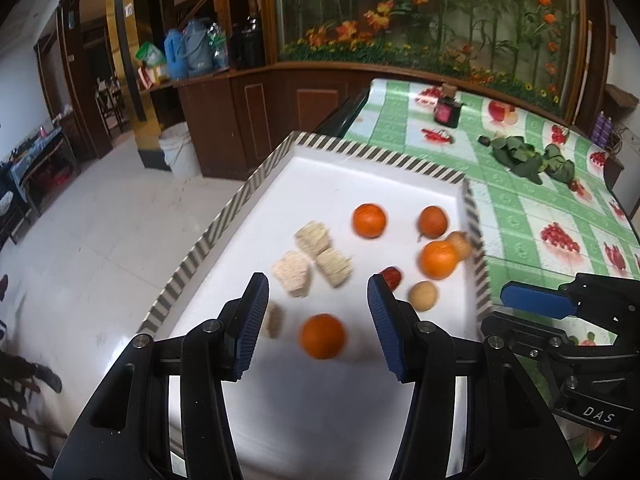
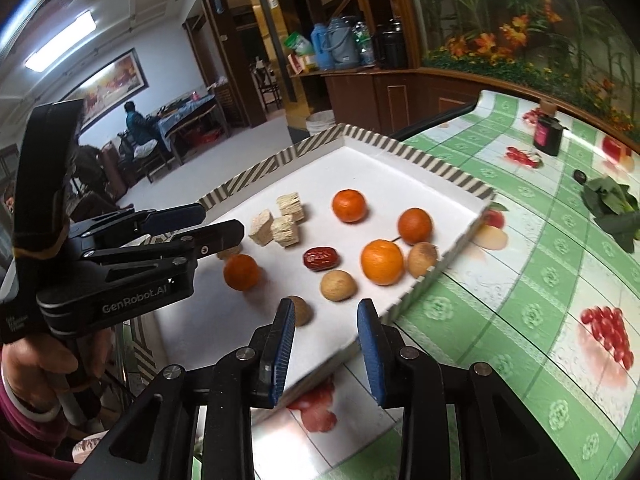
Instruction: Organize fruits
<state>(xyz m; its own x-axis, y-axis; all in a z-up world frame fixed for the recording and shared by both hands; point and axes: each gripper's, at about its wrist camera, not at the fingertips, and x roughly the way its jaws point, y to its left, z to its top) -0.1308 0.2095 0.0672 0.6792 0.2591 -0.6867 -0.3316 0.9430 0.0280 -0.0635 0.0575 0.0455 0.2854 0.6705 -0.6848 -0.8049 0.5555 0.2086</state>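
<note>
A white tray (image 1: 256,184) with a striped rim holds several oranges, a red date (image 2: 321,258), tan round fruits (image 2: 338,285) and three beige blocks (image 2: 285,230). My left gripper (image 1: 318,284) hangs over the tray's near part, jaws open. One orange (image 1: 323,336) lies on the tray below the gap, untouched. My right gripper (image 2: 326,306) hovers above the tray's near right edge, open with nothing between its pads. A tan fruit (image 2: 300,310) lies just beside its left finger. In the right wrist view, the left gripper (image 2: 222,218) reaches in from the left above that orange (image 2: 241,272).
The tray sits on a table with a green checked cloth (image 2: 500,320). A dark jar (image 2: 548,136) and green leaves (image 2: 612,204) lie on the far right. The floor drops off left of the tray. A hand (image 2: 36,364) holds the left gripper.
</note>
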